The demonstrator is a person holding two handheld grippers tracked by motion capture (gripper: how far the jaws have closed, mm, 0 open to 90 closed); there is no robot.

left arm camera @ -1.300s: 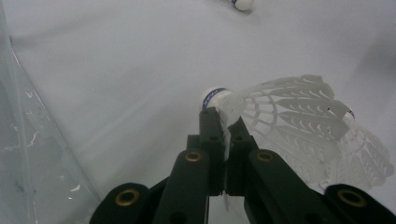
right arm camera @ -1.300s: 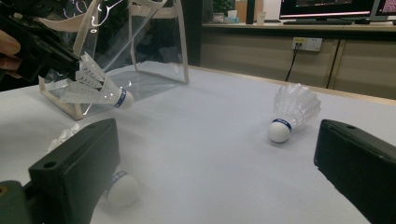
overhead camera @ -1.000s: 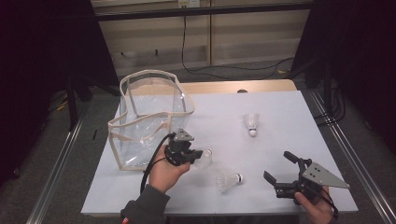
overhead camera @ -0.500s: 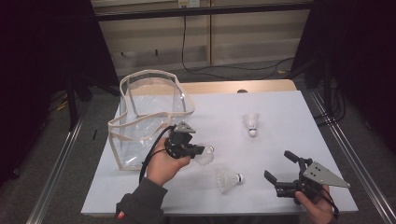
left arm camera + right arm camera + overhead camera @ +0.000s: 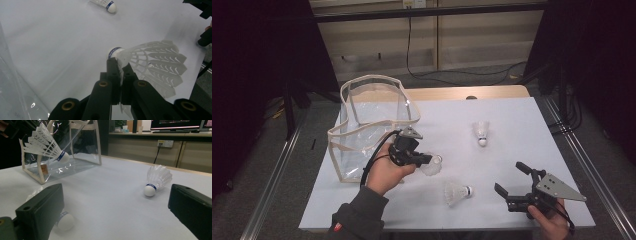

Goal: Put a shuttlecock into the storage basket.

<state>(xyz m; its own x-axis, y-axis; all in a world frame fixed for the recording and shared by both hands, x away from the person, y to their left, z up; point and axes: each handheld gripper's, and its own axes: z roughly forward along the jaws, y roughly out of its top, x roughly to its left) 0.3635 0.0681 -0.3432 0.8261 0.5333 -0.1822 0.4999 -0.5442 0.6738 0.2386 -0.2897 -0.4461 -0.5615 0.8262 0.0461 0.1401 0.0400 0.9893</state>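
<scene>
My left gripper (image 5: 426, 160) is shut on the feather skirt of a white shuttlecock (image 5: 435, 165) and holds it above the white table, just right of a clear plastic bag (image 5: 372, 117). In the left gripper view the jaws (image 5: 121, 68) pinch the skirt close to the cork of that shuttlecock (image 5: 152, 62). A second shuttlecock (image 5: 457, 193) lies on the table between the two hands. The third shuttlecock (image 5: 482, 133) stands on its cork farther back. My right gripper (image 5: 513, 181) rests open at the front right; its wide-apart jaws (image 5: 116, 195) frame the standing shuttlecock (image 5: 158, 178).
The clear bag (image 5: 75, 157) stands upright with its mouth open at the table's left. The white table top (image 5: 512, 120) ends close to my right hand at the front edge. Dark floor and metal rails flank both sides.
My left gripper has risen a little with the shuttlecock, lifting it off the table and nearer the bag. The right gripper has kept still.
</scene>
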